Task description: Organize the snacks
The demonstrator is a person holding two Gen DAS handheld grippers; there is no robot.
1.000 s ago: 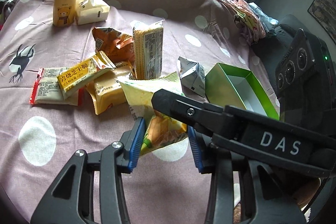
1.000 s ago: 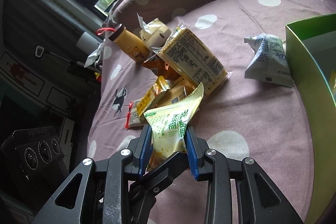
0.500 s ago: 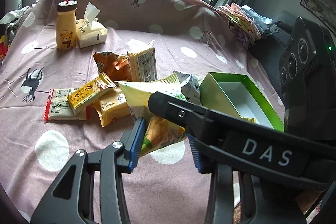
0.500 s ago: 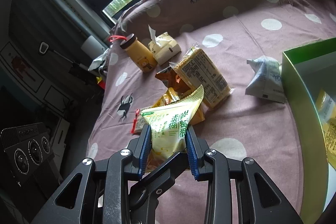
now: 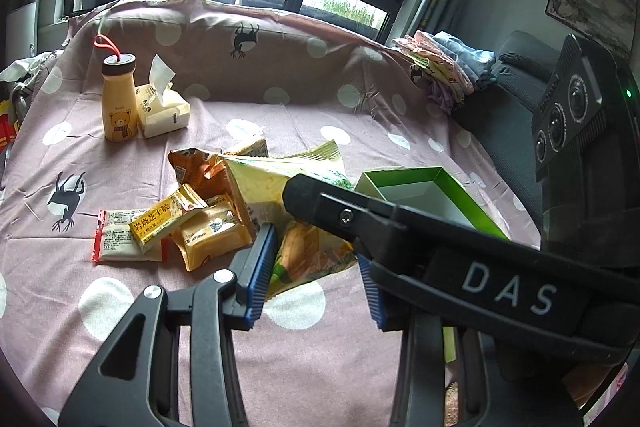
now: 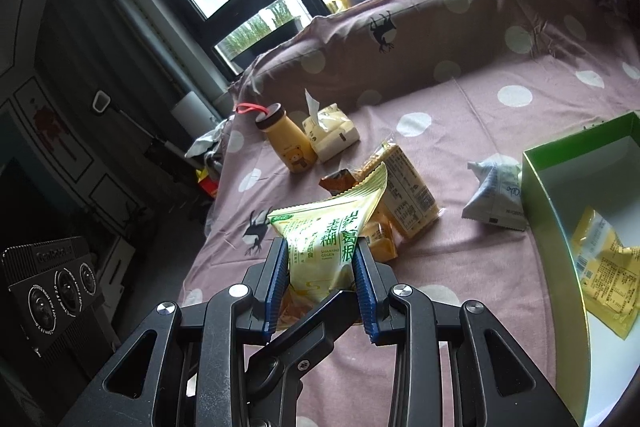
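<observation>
Left wrist view: left gripper [image 5: 316, 273] with fingers spread, above the dotted cloth [image 5: 120, 155]; right gripper [image 5: 320, 205] crosses in front, carrying the pale green pouch [image 5: 276, 183]. Box [image 5: 416, 187] just beyond; packets [image 5: 172, 231] left.

Right wrist view: right gripper [image 6: 322, 285] pinches the pouch [image 6: 332, 239], lifted above the cloth [image 6: 460, 267]. Box [image 6: 552, 211] at right holds a yellow packet [image 6: 604, 267].

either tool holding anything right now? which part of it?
Right tool is shut on the green-and-yellow snack pouch, pinching its lower body from both sides, top seam up. Left tool is open, holding nothing.
</observation>
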